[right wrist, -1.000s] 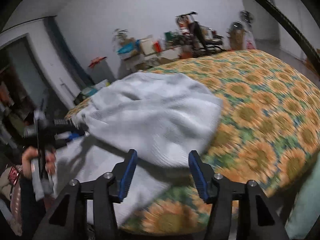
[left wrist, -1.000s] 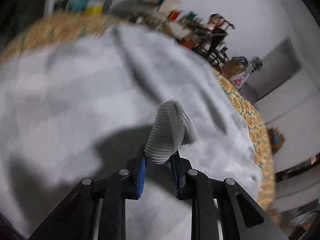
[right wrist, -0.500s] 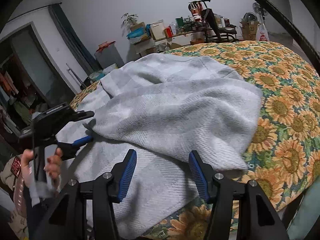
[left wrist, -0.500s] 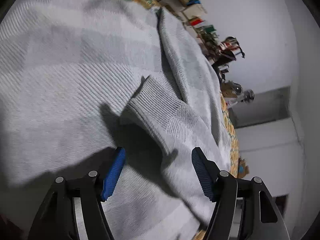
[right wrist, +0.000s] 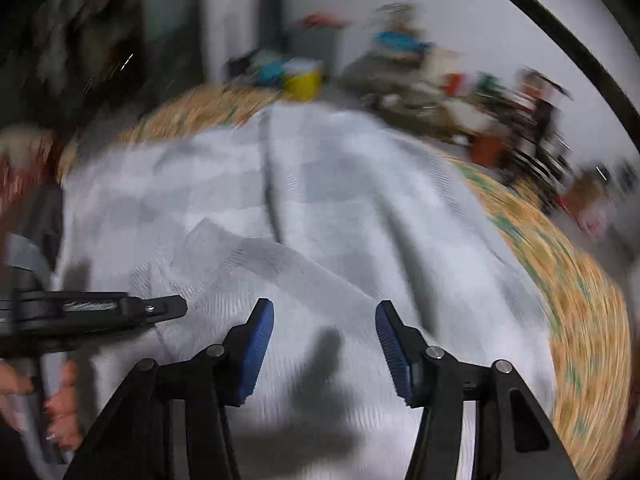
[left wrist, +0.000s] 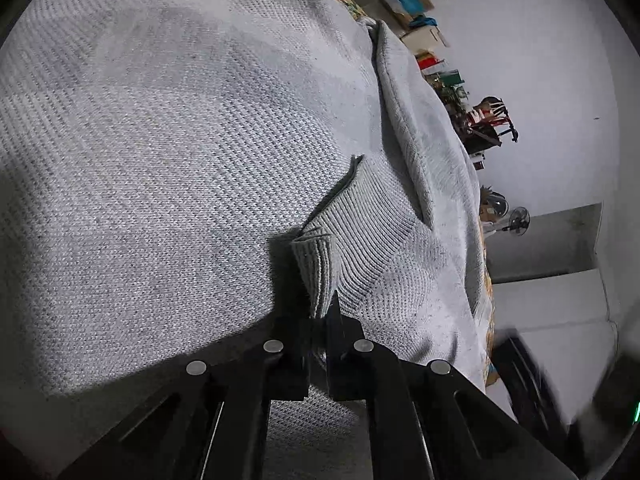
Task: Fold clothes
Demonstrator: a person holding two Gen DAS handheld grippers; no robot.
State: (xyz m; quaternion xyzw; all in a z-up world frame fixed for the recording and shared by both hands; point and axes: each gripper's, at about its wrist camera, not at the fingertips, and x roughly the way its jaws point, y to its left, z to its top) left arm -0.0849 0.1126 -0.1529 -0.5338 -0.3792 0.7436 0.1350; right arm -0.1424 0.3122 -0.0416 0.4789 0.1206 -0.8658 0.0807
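While pinched in the closed left tool, sweater cuff; right tool half-open, empty above sweater.

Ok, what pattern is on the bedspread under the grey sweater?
Orange and yellow flowers on green, on the bedspread; the right wrist view shows it best, though blurred.

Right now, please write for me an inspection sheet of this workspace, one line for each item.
Surface: bed with sunflower cover.
Job's things: grey knit sweater spread on the bed; its ribbed cuff is raised.
Clutter: boxes and small goods along the far wall; standing fan.
Grippers: left gripper shut on the ribbed cuff; right gripper open above the sweater, nothing between its jaws.
Cables: nothing seen.
Surroundings: white wall; right view blurred.
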